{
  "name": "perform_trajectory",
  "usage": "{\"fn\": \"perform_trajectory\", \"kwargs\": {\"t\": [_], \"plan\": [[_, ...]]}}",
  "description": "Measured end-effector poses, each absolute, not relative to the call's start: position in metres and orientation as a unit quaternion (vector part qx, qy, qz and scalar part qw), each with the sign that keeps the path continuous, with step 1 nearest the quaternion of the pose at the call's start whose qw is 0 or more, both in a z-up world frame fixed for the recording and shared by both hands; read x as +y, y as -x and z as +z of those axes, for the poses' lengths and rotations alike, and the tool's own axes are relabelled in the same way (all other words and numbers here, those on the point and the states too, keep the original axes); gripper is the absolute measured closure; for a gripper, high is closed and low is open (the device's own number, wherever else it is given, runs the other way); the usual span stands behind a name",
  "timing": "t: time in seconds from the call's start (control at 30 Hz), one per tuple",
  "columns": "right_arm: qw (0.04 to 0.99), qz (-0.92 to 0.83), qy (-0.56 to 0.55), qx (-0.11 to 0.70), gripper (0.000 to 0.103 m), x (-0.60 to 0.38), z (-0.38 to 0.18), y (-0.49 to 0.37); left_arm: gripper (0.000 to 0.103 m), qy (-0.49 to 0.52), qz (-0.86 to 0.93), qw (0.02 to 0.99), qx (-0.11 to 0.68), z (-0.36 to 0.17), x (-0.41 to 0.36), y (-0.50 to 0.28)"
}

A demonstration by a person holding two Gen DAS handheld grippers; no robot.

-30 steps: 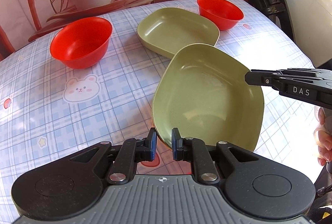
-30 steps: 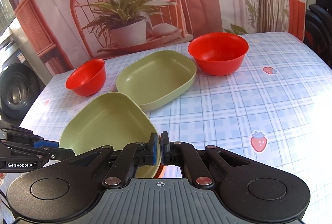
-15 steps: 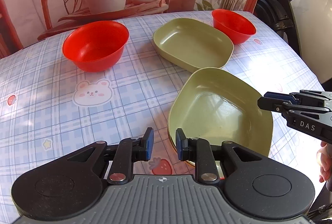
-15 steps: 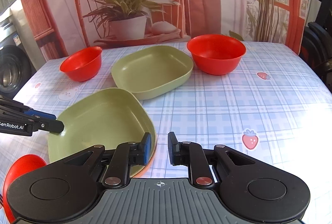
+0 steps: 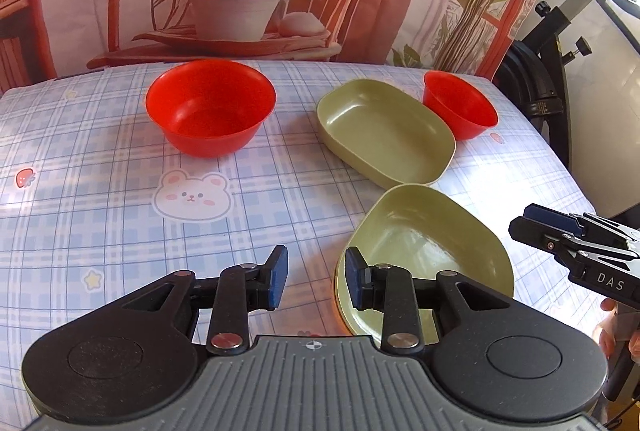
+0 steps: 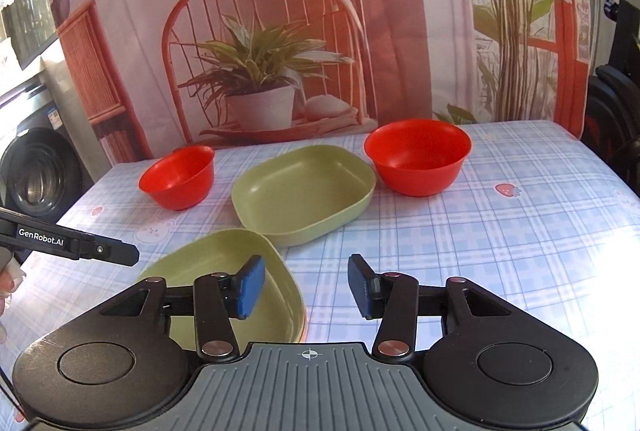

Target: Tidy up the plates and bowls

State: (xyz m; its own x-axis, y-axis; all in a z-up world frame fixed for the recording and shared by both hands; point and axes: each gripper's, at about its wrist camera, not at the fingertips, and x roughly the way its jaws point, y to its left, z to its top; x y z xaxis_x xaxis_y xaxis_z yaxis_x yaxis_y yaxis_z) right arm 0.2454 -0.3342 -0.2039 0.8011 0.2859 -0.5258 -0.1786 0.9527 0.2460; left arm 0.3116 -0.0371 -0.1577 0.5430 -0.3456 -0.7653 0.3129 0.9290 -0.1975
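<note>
Table (image 5: pixel 100 151), checked cloth: near green plate (image 5: pixel 432 243) beside far green plate (image 5: pixel 384 127), rims apparently touching; two red bowls, left (image 5: pixel 210 107) and right (image 5: pixel 460 103). Left tongs (image 5: pixel 316 275): spread, empty, at near plate's rim. Right tongs (image 6: pixel 304 287): spread, empty.

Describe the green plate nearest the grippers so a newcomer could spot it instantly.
Start at the table with the blue plaid cloth and find the two red plastic bowls near its far edge. A green rounded-square plate lies between them; the target is the other green rounded-square plate, closer in, beneath the open jaws. Unlike its twin, it sits atop something orange, visible only as a thin edge.
</note>
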Motion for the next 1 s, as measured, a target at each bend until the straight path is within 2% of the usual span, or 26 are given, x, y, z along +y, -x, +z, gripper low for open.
{"fn": "perform_trajectory", "kwargs": {"t": [0.03, 0.07, 0.13, 0.37, 0.93, 0.97, 1.0], "plan": [[0.946, 0.123, -0.098, 0.284, 0.039, -0.338, -0.2, -0.247, 0.058, 0.019, -0.181, 0.886, 0.426, -0.152, -0.035, -0.313], [0.947, 0.123, -0.103, 0.278, 0.035, -0.341, -0.199, -0.248, 0.052, 0.018, -0.177, 0.892, 0.416, -0.149, -0.035, -0.313], [0.95, 0.126, -0.108, 0.265, 0.025, -0.347, -0.195, -0.251, 0.049, 0.019, -0.172, 0.903, 0.394, -0.142, -0.034, -0.314], [0.949, 0.126, -0.098, 0.273, 0.001, -0.351, -0.194, -0.274, 0.048, 0.013, -0.187, 0.909, 0.373, -0.137, -0.047, -0.332], [0.945, 0.088, -0.112, 0.294, 0.0, -0.355, -0.217, -0.332, 0.049, -0.011, -0.22, 0.899, 0.379, -0.162, -0.081, -0.39], [0.946, 0.082, -0.103, 0.295, 0.001, -0.354, -0.218, -0.335, 0.049, -0.013, -0.223, 0.898, 0.38, -0.164, -0.083, -0.393], [0.947, 0.077, -0.096, 0.296, 0.009, -0.353, -0.22, -0.338, 0.049, -0.016, -0.224, 0.897, 0.381, -0.166, -0.085, -0.395]]}}
